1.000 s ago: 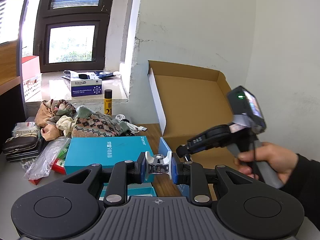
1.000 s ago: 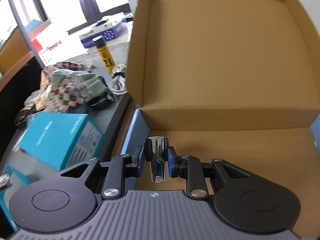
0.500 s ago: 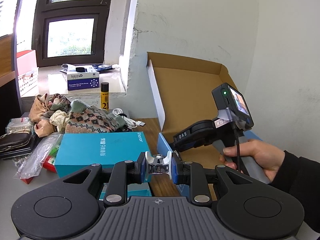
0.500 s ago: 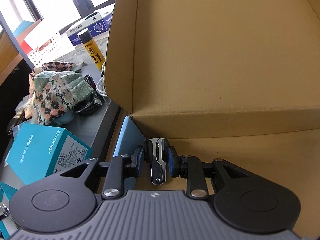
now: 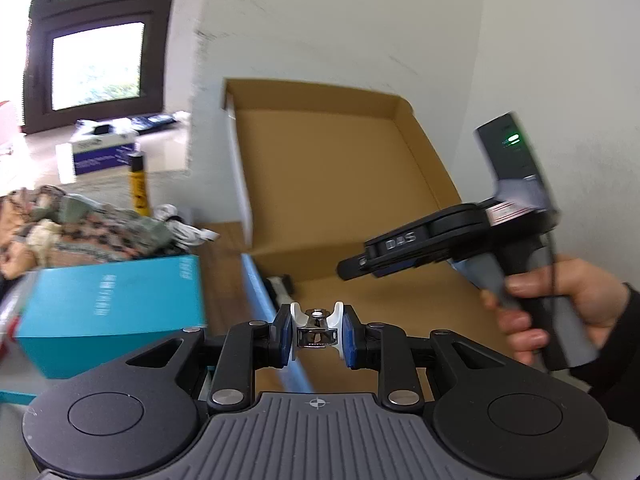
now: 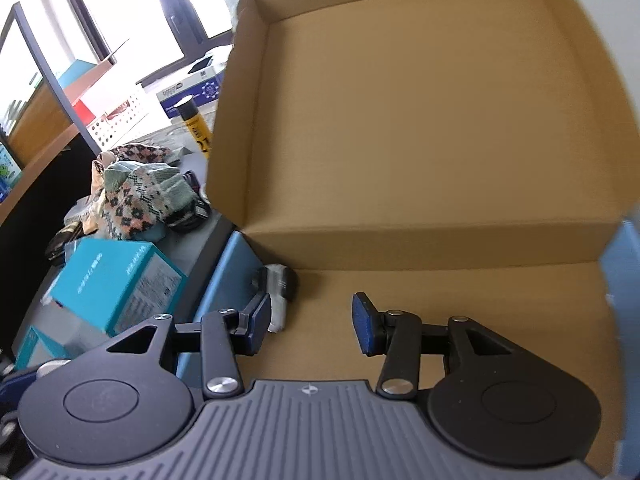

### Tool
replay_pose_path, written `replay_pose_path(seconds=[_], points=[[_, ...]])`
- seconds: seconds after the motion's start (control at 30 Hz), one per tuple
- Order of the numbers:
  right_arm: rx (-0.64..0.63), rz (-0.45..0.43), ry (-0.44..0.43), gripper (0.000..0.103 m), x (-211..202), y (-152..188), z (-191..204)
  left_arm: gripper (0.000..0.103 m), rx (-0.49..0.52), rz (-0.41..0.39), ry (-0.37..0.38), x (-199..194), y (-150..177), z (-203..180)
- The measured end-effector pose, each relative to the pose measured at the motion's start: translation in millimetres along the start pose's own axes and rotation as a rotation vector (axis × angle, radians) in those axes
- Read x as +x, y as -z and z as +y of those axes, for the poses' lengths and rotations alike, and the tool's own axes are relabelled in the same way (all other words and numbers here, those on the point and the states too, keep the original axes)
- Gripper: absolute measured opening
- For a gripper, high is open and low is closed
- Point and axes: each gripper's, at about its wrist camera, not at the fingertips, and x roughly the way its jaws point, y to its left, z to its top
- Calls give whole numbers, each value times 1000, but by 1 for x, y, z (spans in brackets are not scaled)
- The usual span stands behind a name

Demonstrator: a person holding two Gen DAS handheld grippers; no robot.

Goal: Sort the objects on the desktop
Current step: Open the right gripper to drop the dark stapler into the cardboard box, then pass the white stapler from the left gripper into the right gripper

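An open cardboard box [image 6: 420, 140] with a raised lid stands at the wall; it also shows in the left wrist view [image 5: 332, 184]. My left gripper [image 5: 317, 332] is shut on a small white and metal nail clipper [image 5: 317, 326] and holds it over the box's front left edge. My right gripper [image 6: 310, 322] is open and empty above the box floor. A black and silver clipper-like tool [image 6: 279, 292] lies in the box's near left corner, just beyond the right gripper's left finger; it also shows in the left wrist view [image 5: 280, 284].
A teal box [image 5: 108, 308] lies left of the cardboard box, also seen in the right wrist view [image 6: 120, 284]. Behind it are patterned socks [image 6: 144, 200], a white cable [image 5: 188, 232], a yellow tube [image 5: 138, 184] and a blue-white carton [image 5: 102, 156] on the sill.
My right gripper has opened and let go of the black and silver tool, which now lies in the box corner. My left gripper has moved right, toward the box.
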Motion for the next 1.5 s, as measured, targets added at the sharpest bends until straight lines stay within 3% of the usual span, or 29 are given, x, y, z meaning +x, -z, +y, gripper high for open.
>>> replay_pose_path(seconds=[0.33, 0.53, 0.77, 1.1, 1.23, 1.37, 1.5], points=[[-43, 11, 13, 53, -49, 37, -46, 27, 71, 147, 46, 57, 0, -42], [-255, 28, -38, 52, -57, 61, -44, 27, 45, 182, 73, 65, -9, -42], [-439, -38, -144, 53, -66, 71, -35, 27, 31, 220, 90, 75, -16, -43], [-726, -100, -173, 53, -64, 80, 1, 28, -42, 258, 144, 87, -28, -39], [-767, -130, -198, 52, -64, 83, 8, 28, -74, 265, 174, 88, -32, -37], [-752, -152, -179, 34, -60, 81, 10, 27, -79, 265, 162, 89, -32, -36], [-697, -170, -196, 32, -63, 80, 5, 28, -119, 259, 176, 88, -31, -31]])
